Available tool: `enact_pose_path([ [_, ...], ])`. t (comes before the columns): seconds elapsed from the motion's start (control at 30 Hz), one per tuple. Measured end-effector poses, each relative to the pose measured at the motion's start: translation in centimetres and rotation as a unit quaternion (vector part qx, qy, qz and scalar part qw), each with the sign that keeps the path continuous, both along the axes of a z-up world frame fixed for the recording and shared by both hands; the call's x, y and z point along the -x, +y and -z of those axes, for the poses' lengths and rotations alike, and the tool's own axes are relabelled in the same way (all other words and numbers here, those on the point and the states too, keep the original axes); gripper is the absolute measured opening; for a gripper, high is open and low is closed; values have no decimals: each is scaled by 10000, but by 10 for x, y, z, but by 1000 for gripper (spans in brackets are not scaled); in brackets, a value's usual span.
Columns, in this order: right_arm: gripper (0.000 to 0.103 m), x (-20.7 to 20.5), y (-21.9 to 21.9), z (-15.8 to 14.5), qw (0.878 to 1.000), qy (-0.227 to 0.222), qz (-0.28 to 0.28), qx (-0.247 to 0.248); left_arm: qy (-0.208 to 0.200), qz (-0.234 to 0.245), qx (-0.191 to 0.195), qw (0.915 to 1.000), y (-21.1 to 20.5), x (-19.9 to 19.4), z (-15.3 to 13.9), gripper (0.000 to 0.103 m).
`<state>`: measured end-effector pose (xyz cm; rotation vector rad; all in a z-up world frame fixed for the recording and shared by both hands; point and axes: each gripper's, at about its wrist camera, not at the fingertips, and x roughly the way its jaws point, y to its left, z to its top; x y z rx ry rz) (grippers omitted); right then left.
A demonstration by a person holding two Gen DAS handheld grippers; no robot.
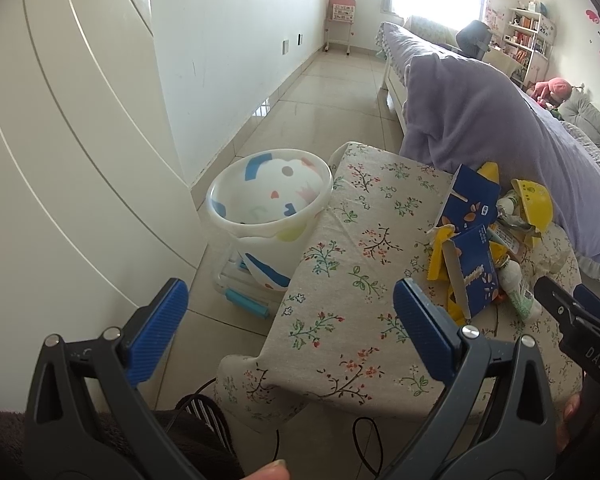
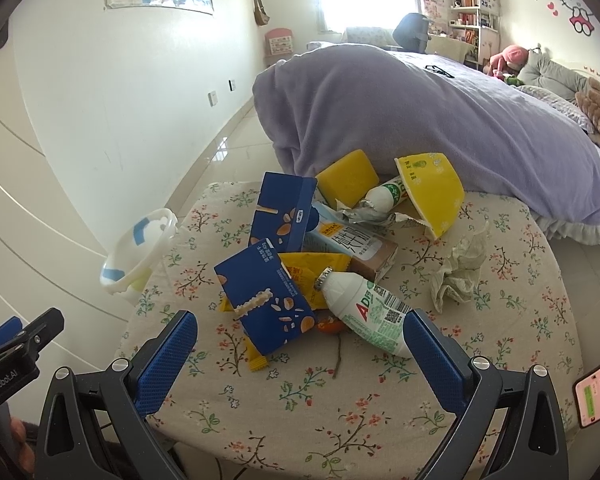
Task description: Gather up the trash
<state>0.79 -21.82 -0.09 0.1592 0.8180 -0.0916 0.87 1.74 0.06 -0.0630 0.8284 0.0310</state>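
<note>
Left gripper (image 1: 290, 320) released, fingers wide apart, low in frame above the table's near-left edge; nothing between them. Right gripper (image 2: 300, 350) also released, empty, over bare cloth at the table (image 2: 340, 420) front. Just beyond it, centre frame, the trash pile: blue box (image 2: 266, 300), white bottle (image 2: 366, 312), yellow wrapper (image 2: 432, 192), crumpled tissue (image 2: 460, 270). Bin (image 1: 268, 208) on the floor touching the table's left edge. Open tiled floor (image 1: 320, 92) upper centre; bed (image 2: 420, 120) crowds the far side.

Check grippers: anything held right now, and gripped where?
Nothing held. Left gripper and right gripper are both open and empty, short of the trash pile.
</note>
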Motion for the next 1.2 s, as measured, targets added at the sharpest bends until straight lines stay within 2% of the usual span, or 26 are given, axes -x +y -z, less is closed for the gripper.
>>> enact_pose_path([
  [0.37, 103, -5, -18, 2, 9999, 16, 95, -42, -47, 79, -49, 9999, -2, -6, 4, 102],
  [0.6, 103, -14, -51, 21, 9991, 192, 316, -213, 199, 325, -60, 9993, -12, -27, 20, 102],
  [0.8, 99, -25, -74, 44, 9972, 442, 425, -436, 569, 623, 112, 9964, -24, -43, 31, 102],
  [0.83, 95, -28, -77, 48, 9969, 486, 414, -451, 598, 656, 119, 9960, -25, -43, 32, 102],
  [1.1, 89, -49, -75, 74, 9962, 812, 64, -312, 903, 909, 453, 9907, -38, -56, 42, 102],
  [1.2, 83, -55, -73, 81, 9953, 925, -88, -270, 969, 1009, 557, 9886, -46, -60, 45, 102],
])
